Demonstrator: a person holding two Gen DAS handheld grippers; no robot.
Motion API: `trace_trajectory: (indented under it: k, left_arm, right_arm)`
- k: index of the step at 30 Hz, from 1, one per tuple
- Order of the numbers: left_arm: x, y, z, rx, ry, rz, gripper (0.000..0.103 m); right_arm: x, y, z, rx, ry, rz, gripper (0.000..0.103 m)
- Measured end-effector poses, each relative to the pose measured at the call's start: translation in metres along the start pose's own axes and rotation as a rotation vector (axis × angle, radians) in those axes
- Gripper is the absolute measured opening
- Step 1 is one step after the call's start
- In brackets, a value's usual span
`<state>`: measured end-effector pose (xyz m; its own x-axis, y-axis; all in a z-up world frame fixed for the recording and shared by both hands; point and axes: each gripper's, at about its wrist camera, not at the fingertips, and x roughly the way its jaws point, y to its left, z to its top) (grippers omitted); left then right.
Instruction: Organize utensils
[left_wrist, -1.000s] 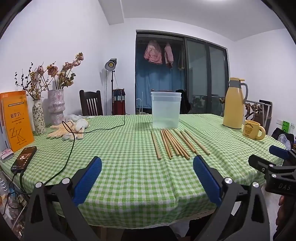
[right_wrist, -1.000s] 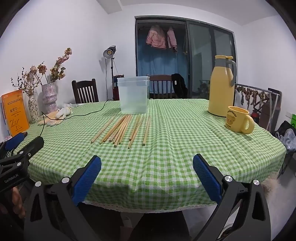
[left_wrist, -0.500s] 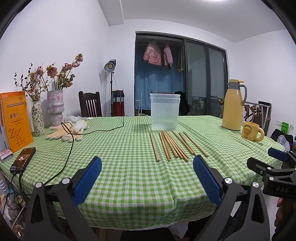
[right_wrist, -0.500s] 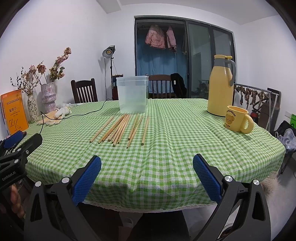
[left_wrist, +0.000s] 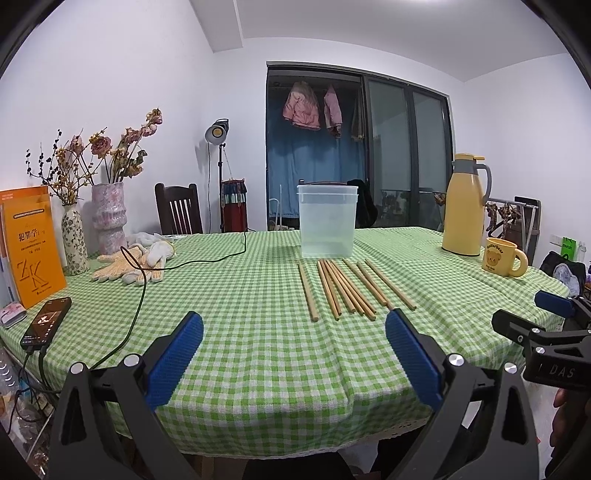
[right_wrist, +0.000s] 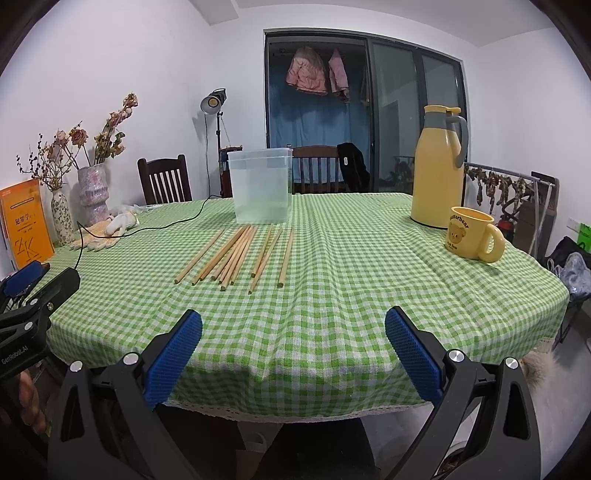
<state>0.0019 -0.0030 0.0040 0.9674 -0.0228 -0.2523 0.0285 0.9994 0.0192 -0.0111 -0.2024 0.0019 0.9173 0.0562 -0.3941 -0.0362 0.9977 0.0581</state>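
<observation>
Opening step by the look of it: nothing lifted yet. Green-checked tabletop (left_wrist: 229, 295) bearing everything, with the clear plastic container (left_wrist: 327, 220) as landmark, upright and apparently empty. Just in front of the container, fanned toward the near edge: wooden chopsticks (left_wrist: 347, 288), about ten, pale, slim and straight, lying flat, several touching in the middle, outer ones apart. Well right of the container: yellow flask (right_wrist: 439, 166) and bear mug (right_wrist: 471, 239). Left hand-held gripper (left_wrist: 293, 354) and right hand-held gripper (right_wrist: 293, 354) both spread wide, holding nothing, short of the sticks. Next move probably: reaching forward, pinching one stick, standing it in the container; thin round sticks likely to roll.
</observation>
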Motion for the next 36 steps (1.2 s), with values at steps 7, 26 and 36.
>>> trace_trajectory:
  k: [7, 26, 36]
  left_arm:
    - [0.0006, -0.0004, 0.0021, -0.001, 0.001, -0.005, 0.096]
    - [0.0027, -0.0041, -0.0029, 0.011, 0.020, -0.018, 0.096]
    - [0.0009, -0.0060, -0.0023, 0.009, 0.007, -0.013, 0.096]
  right_arm:
    - [0.0001, 0.0000, 0.0008, -0.004, -0.002, -0.002, 0.095]
    - [0.0035, 0.0026, -0.0022, -0.008, 0.014, -0.003, 0.095]
    - [0.0007, 0.0010, -0.0012, -0.003, 0.005, -0.002, 0.095]
